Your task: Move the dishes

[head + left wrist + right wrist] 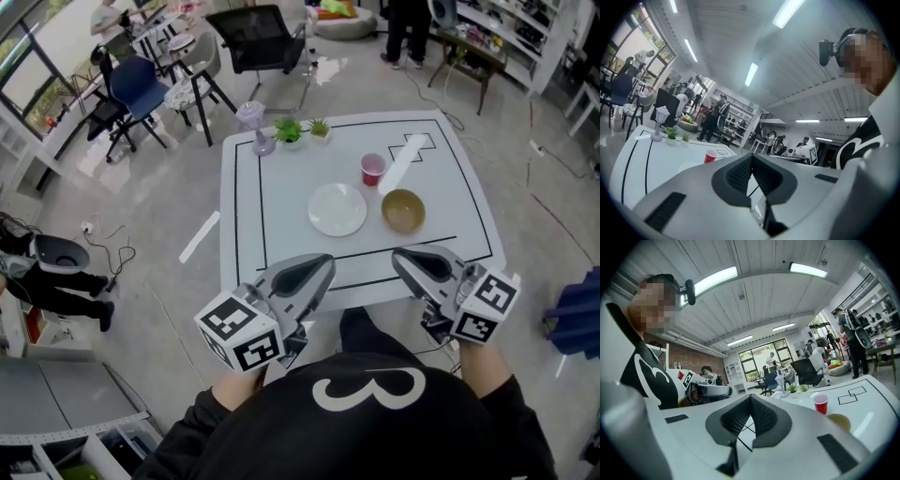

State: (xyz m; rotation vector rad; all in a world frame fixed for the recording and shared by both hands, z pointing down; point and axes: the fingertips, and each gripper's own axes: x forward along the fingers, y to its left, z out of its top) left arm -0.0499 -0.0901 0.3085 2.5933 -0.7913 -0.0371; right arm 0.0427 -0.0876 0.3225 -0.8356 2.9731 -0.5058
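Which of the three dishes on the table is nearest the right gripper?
The tan bowl, just ahead of the right gripper; the white plate lies further left and the red cup farther back.

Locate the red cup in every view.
Head view: red cup slightly right of centre, just beyond the tan bowl.
Left gripper view: cup left of centre, lower half.
Right gripper view: cup right of centre, lower half.
Shared landmark: potted plants, left of the cup in every view.
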